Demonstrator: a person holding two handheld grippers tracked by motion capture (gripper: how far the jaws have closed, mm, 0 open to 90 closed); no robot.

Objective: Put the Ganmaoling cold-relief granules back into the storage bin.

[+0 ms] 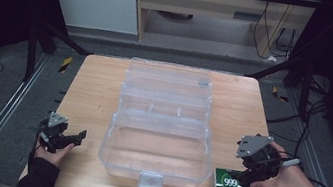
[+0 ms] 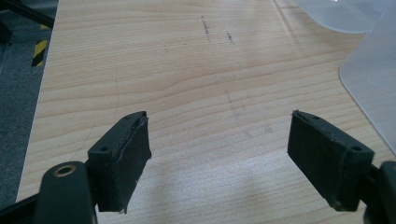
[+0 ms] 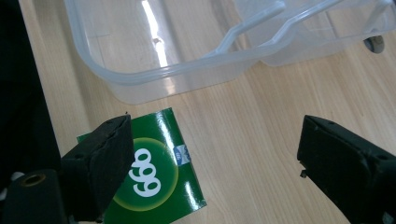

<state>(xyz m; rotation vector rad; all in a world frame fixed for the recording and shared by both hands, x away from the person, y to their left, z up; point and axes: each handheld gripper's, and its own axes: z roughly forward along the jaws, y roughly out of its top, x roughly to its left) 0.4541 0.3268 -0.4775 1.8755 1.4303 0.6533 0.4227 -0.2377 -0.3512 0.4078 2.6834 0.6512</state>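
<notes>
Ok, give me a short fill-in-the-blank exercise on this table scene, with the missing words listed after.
1. The green box bears the white number ____.
2. The clear plastic case in the middle of the wooden table stands with its lid ____.
3. The green box lies under the ____ gripper.
4. The left gripper has ____ between its jaws.

Missing words: 999; open; right; nothing

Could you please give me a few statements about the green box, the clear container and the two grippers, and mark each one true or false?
1. The green box lies inside the clear container. False: it sits on the table, right of the container.
2. The clear container's lid is open. True.
3. The right gripper is clamped on the green box. False: its jaws stand apart, one over the box, with bare table between them.
4. The left gripper is open over bare wood. True.
5. The green box bears white digits in a circle. True.
</notes>
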